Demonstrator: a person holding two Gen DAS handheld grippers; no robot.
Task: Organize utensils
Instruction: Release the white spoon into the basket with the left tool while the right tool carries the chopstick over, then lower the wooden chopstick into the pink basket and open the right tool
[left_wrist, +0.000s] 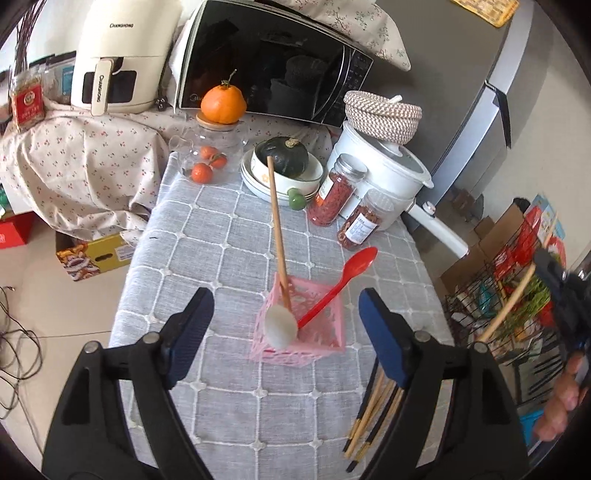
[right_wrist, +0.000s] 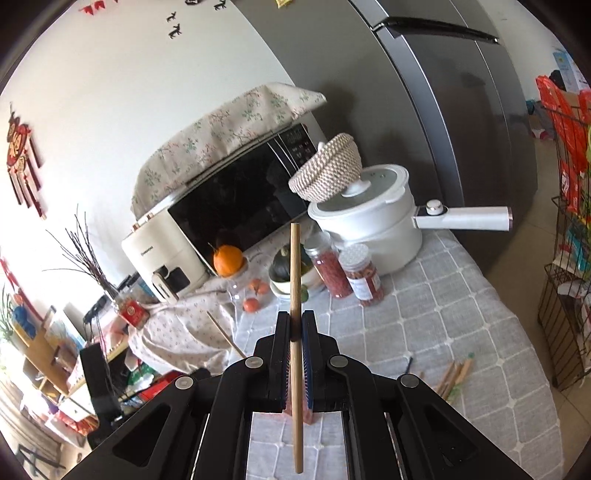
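Right gripper (right_wrist: 295, 334) clamps a chopstick (right_wrist: 295, 280), its lower end cut off; left gripper (left_wrist: 286, 317) gapes above the pink basket (left_wrist: 325, 345), hiding part of the chopsticks (left_wrist: 373, 413).

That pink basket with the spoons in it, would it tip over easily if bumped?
Probably. The pink basket looks like thin openwork plastic, so likely light. The wooden-handled spoon leans far beyond its rim, and the red spoon sticks out too, so a nudge might topple it.

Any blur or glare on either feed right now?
Left wrist view: the right gripper at the frame edge is motion-blurred, while the pink basket is sharp. Right wrist view: the held chopstick is crisp; daylight washes out the wall on the left.
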